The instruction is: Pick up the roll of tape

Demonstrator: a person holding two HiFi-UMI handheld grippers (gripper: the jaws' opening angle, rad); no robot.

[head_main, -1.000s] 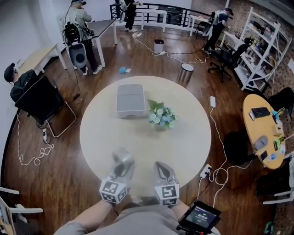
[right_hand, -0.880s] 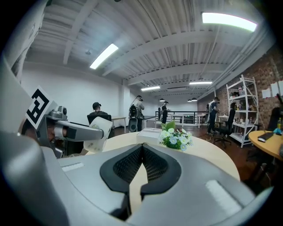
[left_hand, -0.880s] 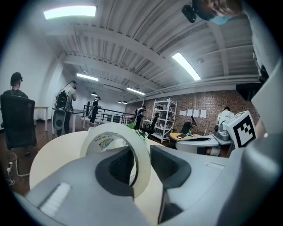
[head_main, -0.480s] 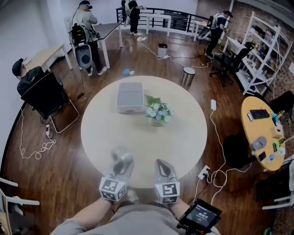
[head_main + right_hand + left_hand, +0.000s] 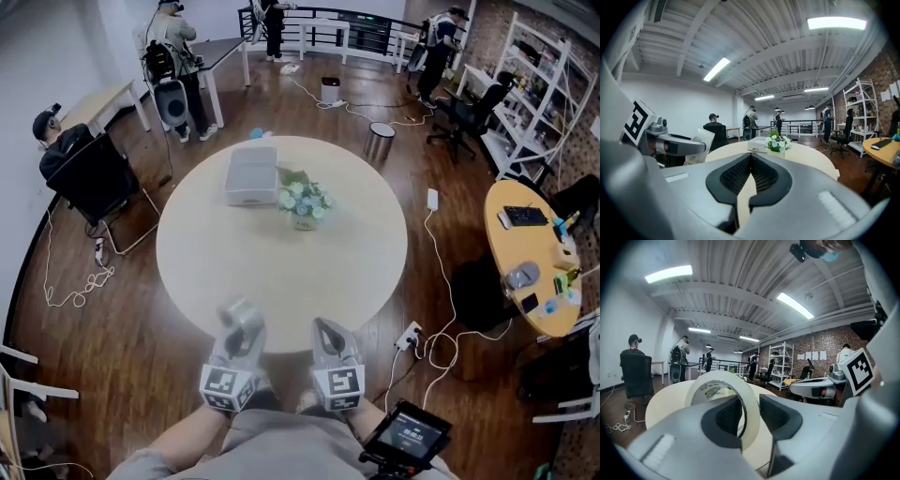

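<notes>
The roll of tape (image 5: 717, 378) is a cream ring standing upright, and my left gripper (image 5: 751, 413) is shut on its band, with one pad inside the ring and one outside. In the head view the roll of tape (image 5: 236, 312) shows as a pale blur at the tip of the left gripper (image 5: 240, 325), over the near rim of the round table (image 5: 281, 262). Beside it my right gripper (image 5: 328, 336) holds nothing. The right gripper (image 5: 751, 161) has its pads together. The right gripper view also catches the tape (image 5: 701, 145) off to the left.
A grey box (image 5: 251, 175) and a pot of flowers (image 5: 302, 202) stand on the far half of the table. Around it are wooden floor with cables, a bin (image 5: 379, 141), chairs, desks, shelves and several people. A handheld screen (image 5: 407, 436) hangs at my right hip.
Both grippers have drawn back together towards the table's near edge with the tape still held. The table, box and flowers now sit farther away and higher in the head view.
</notes>
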